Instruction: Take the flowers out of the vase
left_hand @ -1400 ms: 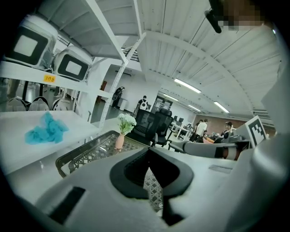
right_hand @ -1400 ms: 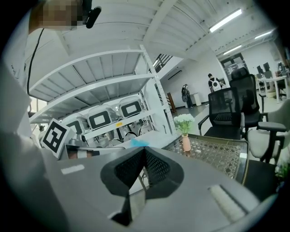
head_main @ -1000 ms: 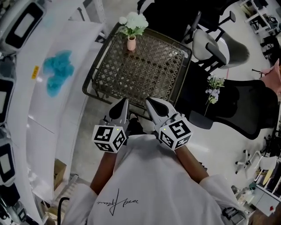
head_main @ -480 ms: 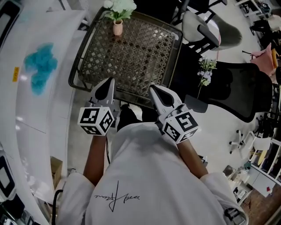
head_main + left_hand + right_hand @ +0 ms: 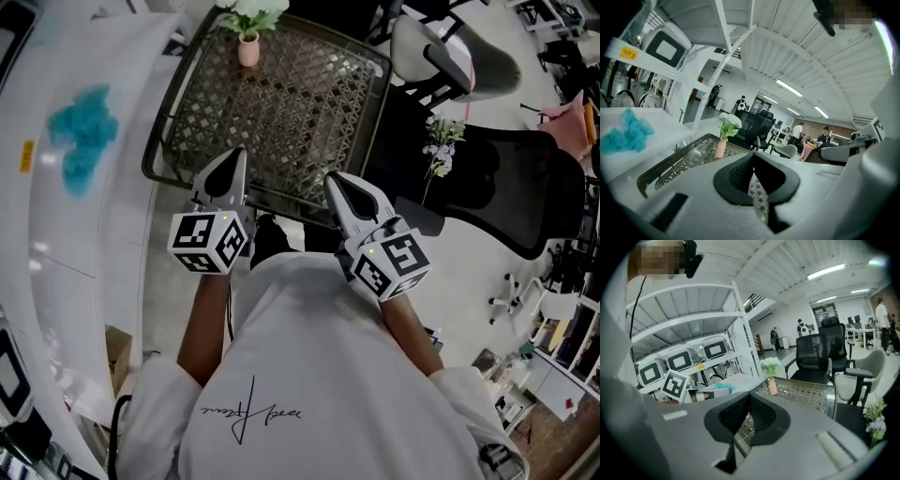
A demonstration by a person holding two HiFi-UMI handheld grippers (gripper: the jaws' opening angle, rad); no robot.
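At the far left corner of the dark-framed table with a woven lattice top [image 5: 291,103], a small pink ceramic vase [image 5: 248,49] stands upright. The bunch of white flowers with green leaves [image 5: 253,9] sits in its mouth. Both are well apart from the two claws, and nothing touches them.

The left gripper [image 5: 234,159], white with black padded jaws, hangs over the table's near edge towards the left side. Its jaws are pressed together at the tips, and only the lattice top shows through the slit below them. The right gripper [image 5: 335,181], of the same make, hangs over the near edge towards the right. Its jaws are likewise closed tip to tip, with nothing caught between them. Both claws point across the table towards the vase, and each carries its marker cube at the rear, just ahead of the person's forearms.

Left of the table runs a white curved counter [image 5: 122,187] with a clump of bright blue fluffy material [image 5: 80,131] lying on it. To the right stands a black mesh office chair [image 5: 506,197]. A sprig of pale artificial blossoms [image 5: 439,145] shows against it, at the table's right side.
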